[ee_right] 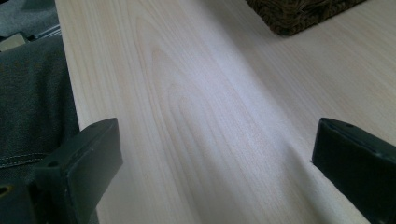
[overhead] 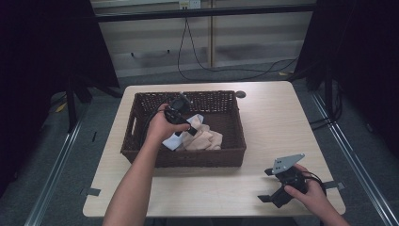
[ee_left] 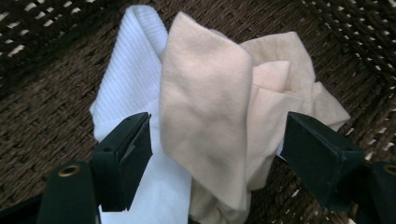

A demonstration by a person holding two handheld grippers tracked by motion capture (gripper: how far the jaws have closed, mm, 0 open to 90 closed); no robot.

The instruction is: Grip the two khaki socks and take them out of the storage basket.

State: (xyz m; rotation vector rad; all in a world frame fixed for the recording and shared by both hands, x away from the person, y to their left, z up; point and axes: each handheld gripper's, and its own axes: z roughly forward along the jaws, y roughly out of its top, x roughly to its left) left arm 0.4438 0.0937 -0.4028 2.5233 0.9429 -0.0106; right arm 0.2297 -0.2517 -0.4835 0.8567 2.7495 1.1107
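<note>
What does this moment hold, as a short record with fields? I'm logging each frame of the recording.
setting: light wooden table with a dark wicker basket on it
basket contents: a beige cloth lying partly over a white cloth
left gripper: inside the basket, jaws open on either side of the beige cloth, not closed on it
right gripper: low over bare table near the front right edge, jaws open, holding nothing
hands: one on each gripper
</note>
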